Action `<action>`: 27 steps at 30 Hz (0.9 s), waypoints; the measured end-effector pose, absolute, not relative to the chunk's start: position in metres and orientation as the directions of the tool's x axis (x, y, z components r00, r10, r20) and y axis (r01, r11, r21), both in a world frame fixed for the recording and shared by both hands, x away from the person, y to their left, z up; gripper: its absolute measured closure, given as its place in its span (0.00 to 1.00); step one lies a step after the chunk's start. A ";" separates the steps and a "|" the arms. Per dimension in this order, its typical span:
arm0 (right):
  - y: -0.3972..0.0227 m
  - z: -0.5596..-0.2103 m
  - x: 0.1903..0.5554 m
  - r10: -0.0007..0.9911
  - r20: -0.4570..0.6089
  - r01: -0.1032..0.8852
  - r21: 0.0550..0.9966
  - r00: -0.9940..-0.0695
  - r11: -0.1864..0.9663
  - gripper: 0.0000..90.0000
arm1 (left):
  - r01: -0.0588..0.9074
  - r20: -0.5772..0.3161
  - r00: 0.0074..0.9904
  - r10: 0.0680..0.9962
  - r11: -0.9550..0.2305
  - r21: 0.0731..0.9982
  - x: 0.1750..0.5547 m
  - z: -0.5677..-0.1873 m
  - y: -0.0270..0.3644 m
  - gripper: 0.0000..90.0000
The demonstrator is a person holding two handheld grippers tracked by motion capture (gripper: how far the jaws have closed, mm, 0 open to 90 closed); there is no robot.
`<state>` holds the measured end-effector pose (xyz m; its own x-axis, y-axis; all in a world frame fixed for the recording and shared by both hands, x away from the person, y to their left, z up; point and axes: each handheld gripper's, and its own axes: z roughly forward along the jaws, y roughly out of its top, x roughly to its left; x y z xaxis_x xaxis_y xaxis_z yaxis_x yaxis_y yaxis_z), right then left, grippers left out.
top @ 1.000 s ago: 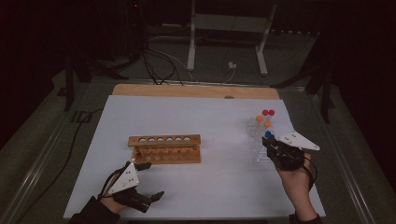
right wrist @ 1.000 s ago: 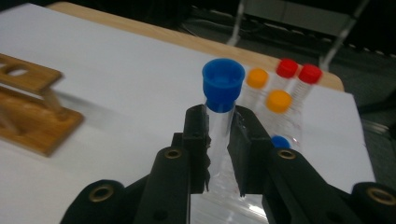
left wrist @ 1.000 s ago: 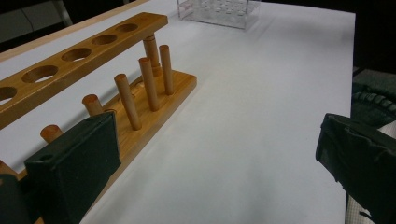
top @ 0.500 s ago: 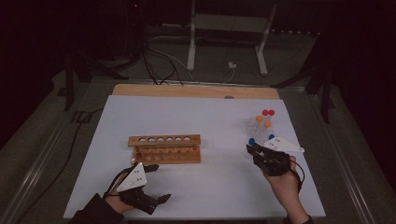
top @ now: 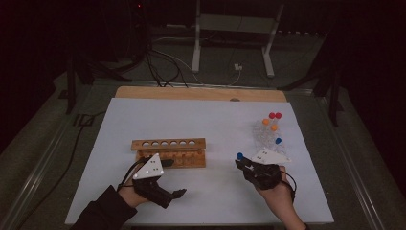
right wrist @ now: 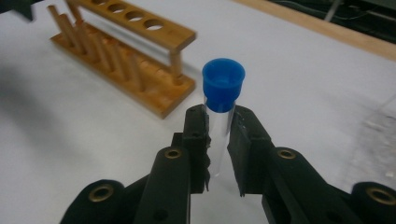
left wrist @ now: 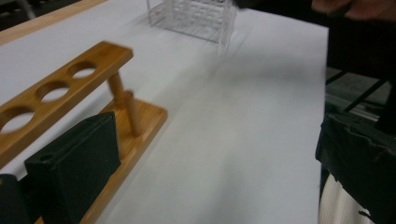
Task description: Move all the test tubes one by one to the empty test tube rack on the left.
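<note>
We see a white sheet (top: 215,124) covering most of the table, with a bare wooden strip (top: 191,93) along its far edge. Left of the middle stands a wooden rack (top: 168,143) with a row of round holes, all empty. At the far right stands a clear plastic rack (top: 265,134) holding tubes with red caps (top: 275,115), orange caps (top: 269,124) and one blue cap (top: 278,141). Beyond the table, on the dark floor (top: 43,158), we make out a pale metal stand (top: 196,43), black cables (top: 163,62) to its left and a white plug (top: 237,67).
</note>
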<state>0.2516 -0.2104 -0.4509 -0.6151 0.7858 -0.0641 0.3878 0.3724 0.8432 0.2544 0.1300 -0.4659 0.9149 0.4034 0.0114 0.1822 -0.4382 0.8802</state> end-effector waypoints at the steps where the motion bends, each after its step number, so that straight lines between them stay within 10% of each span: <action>1: -0.208 -0.452 0.251 0.780 -0.066 0.388 0.839 -0.622 0.381 0.85 | 0.179 0.008 0.919 0.394 -0.438 0.881 0.255 -0.464 0.128 0.01; 27: -0.180 -0.459 0.239 0.703 -0.071 0.360 0.820 -0.708 0.445 0.85 | 0.118 0.022 0.951 0.309 -0.429 0.896 0.283 -0.424 0.050 0.11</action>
